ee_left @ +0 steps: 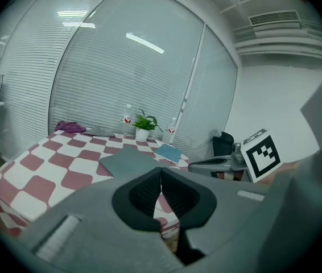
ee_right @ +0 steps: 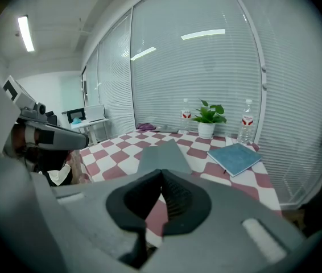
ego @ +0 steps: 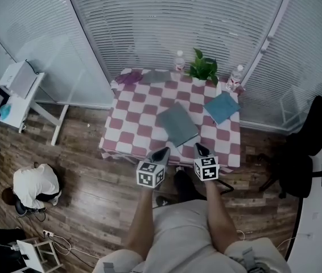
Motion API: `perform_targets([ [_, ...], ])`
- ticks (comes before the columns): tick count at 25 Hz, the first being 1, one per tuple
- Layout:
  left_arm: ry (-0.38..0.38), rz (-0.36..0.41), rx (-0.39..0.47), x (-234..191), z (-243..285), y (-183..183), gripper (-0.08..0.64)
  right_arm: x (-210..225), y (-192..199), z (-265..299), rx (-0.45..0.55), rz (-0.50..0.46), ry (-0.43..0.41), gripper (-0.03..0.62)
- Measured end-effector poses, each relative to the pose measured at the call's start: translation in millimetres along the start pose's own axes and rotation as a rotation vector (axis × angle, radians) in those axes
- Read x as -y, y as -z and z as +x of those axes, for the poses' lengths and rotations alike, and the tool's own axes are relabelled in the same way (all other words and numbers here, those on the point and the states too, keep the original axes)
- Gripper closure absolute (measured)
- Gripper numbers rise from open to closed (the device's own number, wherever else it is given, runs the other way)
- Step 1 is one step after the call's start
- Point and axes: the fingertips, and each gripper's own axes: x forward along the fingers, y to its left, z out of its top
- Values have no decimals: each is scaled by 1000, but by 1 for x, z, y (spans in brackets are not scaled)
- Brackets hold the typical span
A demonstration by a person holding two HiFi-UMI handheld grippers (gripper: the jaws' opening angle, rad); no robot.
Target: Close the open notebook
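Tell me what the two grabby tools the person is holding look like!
The left tool and right tool match. Each has a grey body that narrows to a dark pointed tip, with black ribbed pads inside. Each carries a white cube printed with black square markers. No cables show. The person wears light-coloured clothes.

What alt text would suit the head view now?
The left gripper and right gripper, both shut, hover at the near edge of a red-and-white checked table bearing a grey notebook, a blue notebook and a green potted plant.
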Motion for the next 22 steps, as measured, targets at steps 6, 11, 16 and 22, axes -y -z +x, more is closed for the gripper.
perform_targets([
  [6, 6, 2, 6, 3, 0, 0, 551, 0, -1, -1, -5, -16, -5, 591],
  [11, 6, 0, 6, 4, -2, 2, 552, -3, 1, -1, -5, -26, -12, 591],
  [16, 3, 0, 8, 4, -4, 4, 551, -8, 3, -1, -7, -38, -22, 591],
  [22, 11, 3, 8, 10, 2, 4, 551, 6, 5, -6, -16, -50, -5, 591],
])
